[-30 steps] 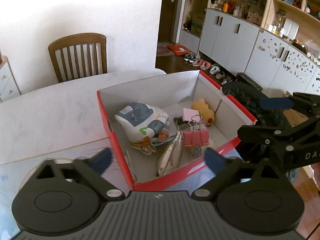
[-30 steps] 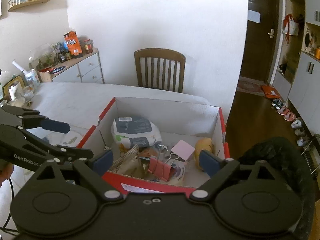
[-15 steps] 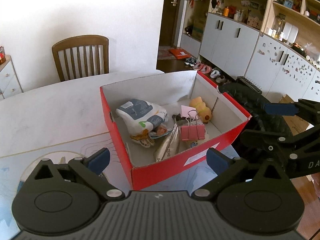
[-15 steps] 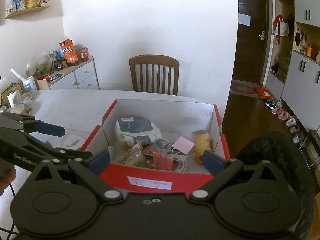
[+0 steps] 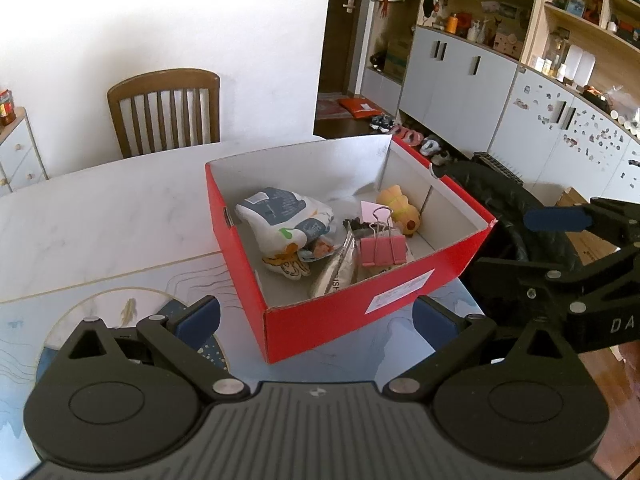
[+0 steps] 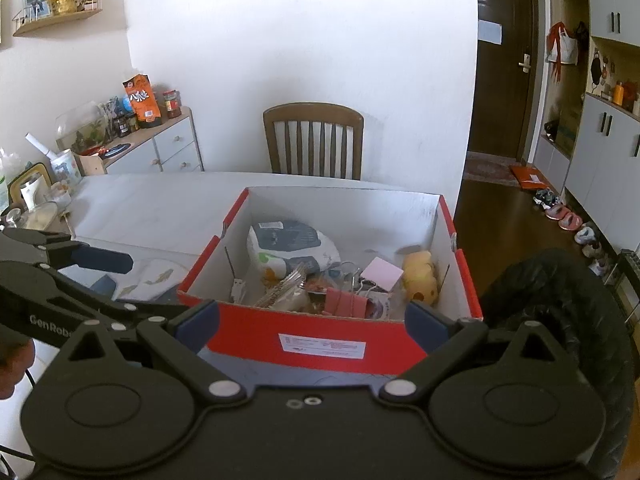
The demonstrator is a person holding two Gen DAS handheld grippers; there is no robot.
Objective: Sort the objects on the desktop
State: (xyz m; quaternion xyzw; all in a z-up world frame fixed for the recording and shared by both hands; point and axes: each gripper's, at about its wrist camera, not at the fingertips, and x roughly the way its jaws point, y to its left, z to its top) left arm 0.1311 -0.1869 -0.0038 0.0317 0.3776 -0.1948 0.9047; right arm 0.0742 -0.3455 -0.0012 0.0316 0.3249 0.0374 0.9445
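A red cardboard box (image 5: 352, 304) (image 6: 320, 344) stands on the table near its right end. It holds a blue-and-white packet (image 5: 284, 216) (image 6: 288, 240), a pink binder clip (image 5: 382, 246) (image 6: 346, 302), a yellow toy (image 5: 400, 208) (image 6: 418, 276), a pink note (image 6: 382, 272) and a silver sachet (image 5: 338, 270). My left gripper (image 5: 316, 316) is open and empty, in front of the box. My right gripper (image 6: 312, 320) is open and empty, at the box's near wall; it shows in the left wrist view (image 5: 560, 240).
A blue patterned mat (image 5: 120, 312) covers the near table. A wooden chair (image 6: 314, 140) stands at the far side. A black bin bag (image 6: 560, 300) sits right of the table. Cups and jars (image 6: 36, 196) crowd the far left. A white cabinet (image 5: 460, 76) lines the right wall.
Both grippers have drawn back and up from the box, so more of its red front wall shows. Both stay open. The box's contents have not moved.
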